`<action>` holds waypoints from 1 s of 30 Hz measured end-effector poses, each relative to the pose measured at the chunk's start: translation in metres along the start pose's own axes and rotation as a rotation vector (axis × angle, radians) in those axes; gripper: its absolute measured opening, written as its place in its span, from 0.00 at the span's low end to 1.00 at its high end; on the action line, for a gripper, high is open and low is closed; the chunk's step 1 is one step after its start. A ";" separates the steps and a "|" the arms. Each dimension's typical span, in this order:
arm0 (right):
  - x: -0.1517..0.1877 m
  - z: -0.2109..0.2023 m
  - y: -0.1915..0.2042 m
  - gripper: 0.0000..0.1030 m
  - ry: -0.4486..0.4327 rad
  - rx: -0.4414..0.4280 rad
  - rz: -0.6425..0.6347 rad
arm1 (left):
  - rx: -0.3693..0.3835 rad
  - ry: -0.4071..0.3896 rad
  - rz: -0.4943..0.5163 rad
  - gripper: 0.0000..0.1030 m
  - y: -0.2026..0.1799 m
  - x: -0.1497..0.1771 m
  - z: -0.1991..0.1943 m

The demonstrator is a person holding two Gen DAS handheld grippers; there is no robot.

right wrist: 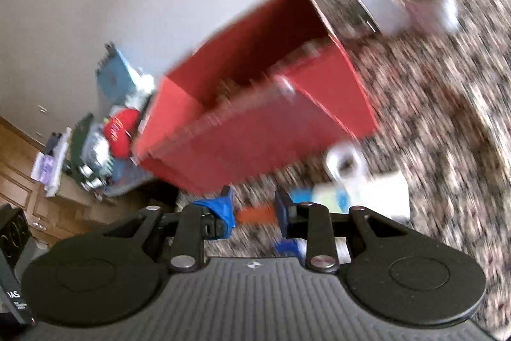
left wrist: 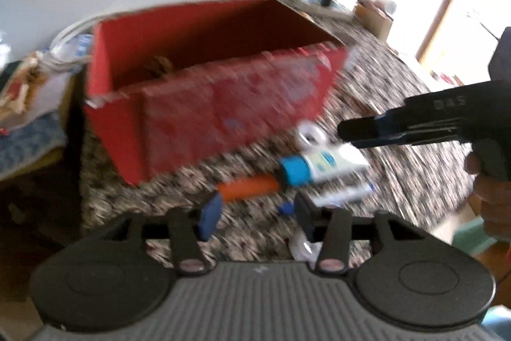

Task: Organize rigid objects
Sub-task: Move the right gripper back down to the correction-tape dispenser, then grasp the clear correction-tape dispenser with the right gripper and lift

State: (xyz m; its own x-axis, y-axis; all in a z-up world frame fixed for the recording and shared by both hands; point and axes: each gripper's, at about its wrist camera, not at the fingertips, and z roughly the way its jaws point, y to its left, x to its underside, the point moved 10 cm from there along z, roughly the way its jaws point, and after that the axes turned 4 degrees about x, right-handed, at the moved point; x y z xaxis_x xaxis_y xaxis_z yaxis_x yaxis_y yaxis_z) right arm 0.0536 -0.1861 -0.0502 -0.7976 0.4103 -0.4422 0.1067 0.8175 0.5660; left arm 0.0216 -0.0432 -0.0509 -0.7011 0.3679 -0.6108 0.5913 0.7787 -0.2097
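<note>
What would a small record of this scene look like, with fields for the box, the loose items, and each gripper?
surface: patterned cloth
container: red box, open top, something brown inside, too blurred to name
loose items in front of the box: white ring, tube with blue cap, orange item, smaller white tube
left gripper: open, nothing between the jaws
right gripper: open, nothing held, pointing toward the orange item
image quality: strong motion blur in both views

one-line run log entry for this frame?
left gripper: open, empty | right gripper: open, empty | red box: on table | tube, orange item: loose beside box
</note>
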 end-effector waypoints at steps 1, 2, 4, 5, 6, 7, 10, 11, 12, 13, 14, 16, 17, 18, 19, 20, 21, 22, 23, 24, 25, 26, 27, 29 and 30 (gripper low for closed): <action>0.010 0.000 -0.006 0.12 0.020 0.015 0.011 | 0.035 0.013 0.013 0.61 -0.007 0.007 0.004; 0.019 0.002 -0.012 0.12 0.042 0.028 0.021 | 0.063 0.025 0.023 0.61 -0.013 0.013 0.007; 0.035 0.004 -0.025 0.12 0.081 0.049 0.054 | 0.115 0.046 0.053 0.63 -0.026 0.024 0.015; 0.041 0.006 -0.029 0.12 0.100 0.051 0.071 | 0.131 0.054 0.068 0.63 -0.032 0.029 0.019; 0.046 0.009 -0.034 0.12 0.118 0.054 0.087 | 0.142 0.063 0.080 0.64 -0.036 0.032 0.024; 0.050 0.011 -0.039 0.12 0.131 0.057 0.106 | 0.157 0.071 0.090 0.66 -0.040 0.035 0.029; 0.061 0.018 -0.047 0.13 0.174 0.041 0.167 | 0.156 0.109 0.102 0.66 -0.046 0.040 0.048; 0.064 0.020 -0.048 0.13 0.187 0.031 0.186 | 0.160 0.118 0.108 0.66 -0.048 0.042 0.053; 0.067 0.023 -0.049 0.13 0.200 0.021 0.199 | 0.165 0.129 0.114 0.66 -0.049 0.044 0.057; 0.070 0.027 -0.051 0.13 0.213 0.017 0.207 | 0.170 0.139 0.120 0.66 -0.051 0.044 0.061; 0.073 0.029 -0.053 0.13 0.223 0.020 0.213 | 0.170 0.149 0.124 0.66 -0.052 0.046 0.065; 0.076 0.033 -0.056 0.13 0.236 0.022 0.224 | 0.158 0.166 0.133 0.66 -0.055 0.048 0.073; 0.077 0.034 -0.058 0.13 0.241 0.016 0.236 | 0.148 0.173 0.139 0.66 -0.056 0.049 0.078; 0.078 0.036 -0.059 0.13 0.246 0.007 0.252 | 0.135 0.178 0.143 0.66 -0.056 0.050 0.081; 0.079 0.037 -0.060 0.13 0.249 -0.004 0.267 | 0.129 0.186 0.144 0.66 -0.055 0.051 0.084; 0.079 0.038 -0.061 0.13 0.251 -0.012 0.278 | 0.129 0.188 0.143 0.66 -0.055 0.052 0.086; 0.079 0.038 -0.062 0.13 0.255 -0.016 0.287 | 0.129 0.190 0.140 0.65 -0.055 0.053 0.087; 0.079 0.038 -0.064 0.13 0.256 -0.018 0.292 | 0.120 0.190 0.139 0.58 -0.054 0.054 0.089; 0.079 0.038 -0.064 0.13 0.254 -0.026 0.298 | 0.119 0.181 0.139 0.54 -0.054 0.054 0.090; 0.079 0.039 -0.065 0.13 0.254 -0.034 0.307 | 0.114 0.175 0.134 0.50 -0.054 0.053 0.090; 0.080 0.039 -0.066 0.14 0.254 -0.042 0.316 | 0.109 0.170 0.129 0.46 -0.054 0.052 0.090; 0.080 0.039 -0.066 0.14 0.254 -0.053 0.326 | 0.102 0.167 0.126 0.46 -0.053 0.052 0.090; 0.080 0.038 -0.068 0.14 0.248 -0.060 0.340 | 0.104 0.165 0.123 0.45 -0.053 0.051 0.089; 0.080 0.038 -0.071 0.14 0.246 -0.073 0.359 | 0.113 0.160 0.104 0.44 -0.051 0.051 0.089; 0.079 0.037 -0.072 0.15 0.243 -0.078 0.370 | 0.119 0.159 0.095 0.44 -0.051 0.050 0.089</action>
State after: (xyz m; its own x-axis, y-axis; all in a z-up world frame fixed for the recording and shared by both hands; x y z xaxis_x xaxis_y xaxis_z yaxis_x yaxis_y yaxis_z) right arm 0.0047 -0.1976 -0.1510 -0.8312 0.5553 -0.0290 0.3739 0.5967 0.7100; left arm -0.0078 -0.1099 -0.1386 -0.6882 0.5201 -0.5058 0.6943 0.6744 -0.2512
